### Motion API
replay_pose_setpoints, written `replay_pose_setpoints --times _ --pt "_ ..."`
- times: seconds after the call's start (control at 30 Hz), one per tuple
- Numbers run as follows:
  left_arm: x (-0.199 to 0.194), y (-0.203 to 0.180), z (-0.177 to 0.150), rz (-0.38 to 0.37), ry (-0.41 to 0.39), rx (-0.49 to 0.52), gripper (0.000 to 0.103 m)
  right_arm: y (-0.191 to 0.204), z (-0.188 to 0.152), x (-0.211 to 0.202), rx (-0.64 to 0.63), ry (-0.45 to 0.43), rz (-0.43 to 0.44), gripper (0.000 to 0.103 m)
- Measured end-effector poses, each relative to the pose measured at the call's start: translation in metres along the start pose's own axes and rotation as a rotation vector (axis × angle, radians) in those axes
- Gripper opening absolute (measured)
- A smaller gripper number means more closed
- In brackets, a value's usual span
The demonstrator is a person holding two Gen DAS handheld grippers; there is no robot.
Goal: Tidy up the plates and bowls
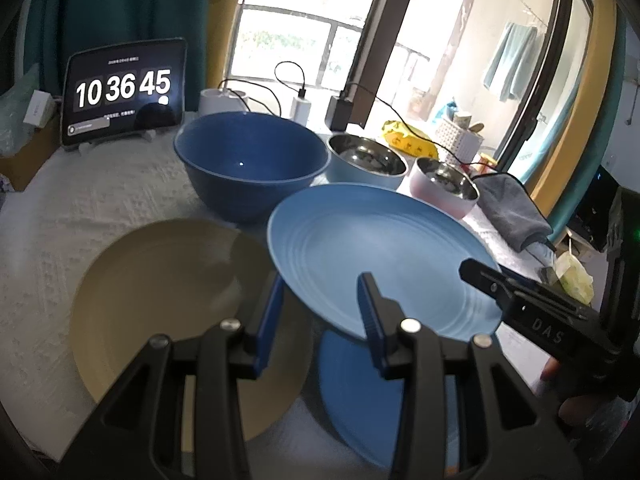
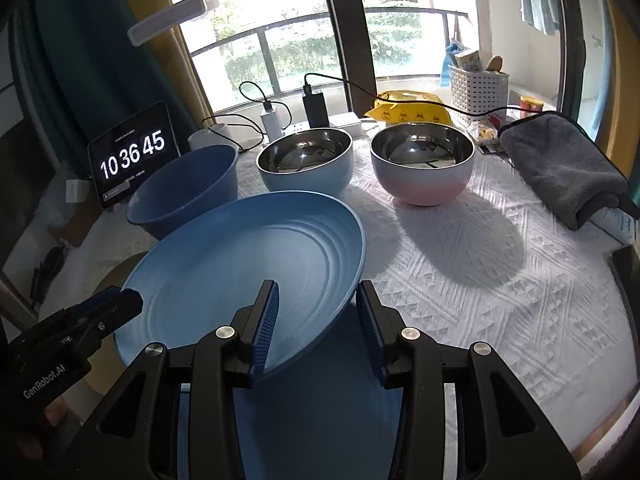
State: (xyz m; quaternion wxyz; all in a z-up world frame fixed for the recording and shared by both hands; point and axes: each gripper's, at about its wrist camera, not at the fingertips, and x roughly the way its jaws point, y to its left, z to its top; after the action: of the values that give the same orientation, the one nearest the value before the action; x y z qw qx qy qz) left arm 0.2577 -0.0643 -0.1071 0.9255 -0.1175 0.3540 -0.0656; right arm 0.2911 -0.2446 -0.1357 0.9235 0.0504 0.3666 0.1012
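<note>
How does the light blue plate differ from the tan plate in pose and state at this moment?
The light blue plate is lifted and tilted; the tan plate lies flat on the white cloth. The light blue plate's rim sits between the jaws of both the left gripper and the right gripper; nothing holds the tan plate. Both are round and empty.

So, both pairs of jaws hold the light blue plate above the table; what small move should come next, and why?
Probably carry the light blue plate sideways over the tan plate, levelling it on the way. The left gripper and right gripper each clamp its rim. It hangs tilted above the dark blue plate, and the tan plate lies bare beside that, so stacking there seems likely.
</note>
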Motion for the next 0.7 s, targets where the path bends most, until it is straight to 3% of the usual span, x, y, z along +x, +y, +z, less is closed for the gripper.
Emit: replay_pose_setpoints --times 0.7 --pt "-0.042 0.035 -0.024 0.004 -0.036 -0.039 0.039 0.044 -0.022 -0.021 -0.052 0.001 0.006 0.043"
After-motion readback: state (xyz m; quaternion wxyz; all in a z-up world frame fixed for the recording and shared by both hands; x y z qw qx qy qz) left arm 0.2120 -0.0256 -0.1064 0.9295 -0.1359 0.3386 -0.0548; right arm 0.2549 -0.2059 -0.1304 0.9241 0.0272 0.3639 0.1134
